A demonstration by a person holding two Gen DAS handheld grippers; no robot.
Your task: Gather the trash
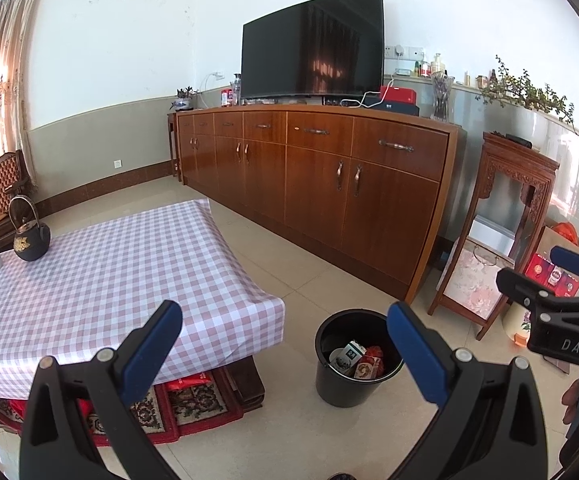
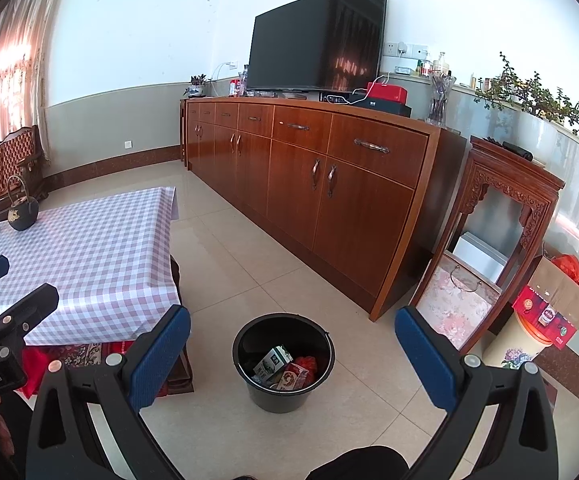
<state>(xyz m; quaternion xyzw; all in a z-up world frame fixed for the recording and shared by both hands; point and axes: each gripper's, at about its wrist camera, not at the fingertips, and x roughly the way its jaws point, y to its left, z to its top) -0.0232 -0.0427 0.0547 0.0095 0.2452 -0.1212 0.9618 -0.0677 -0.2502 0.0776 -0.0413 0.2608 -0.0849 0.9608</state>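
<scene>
Living room with a long wooden sideboard (image 2: 309, 184) and tiled floor (image 2: 225, 256); the checked tabletop (image 1: 101, 276), lying left of both grippers, carries only a kettle (image 1: 31, 242) and tins at its far end. Between tabletop and sideboard stands the black trash bucket (image 2: 283, 360), upright on the floor and already holding wrappers (image 2: 289, 368). It sits dead ahead of and below the right gripper (image 2: 292, 354), right of centre for the left gripper (image 1: 285, 344); both sets of fingers are spread and empty.

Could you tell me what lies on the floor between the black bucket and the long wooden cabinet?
Nothing: in the right wrist view, only bare beige floor tiles separate the black bucket from the wooden cabinet.
</scene>
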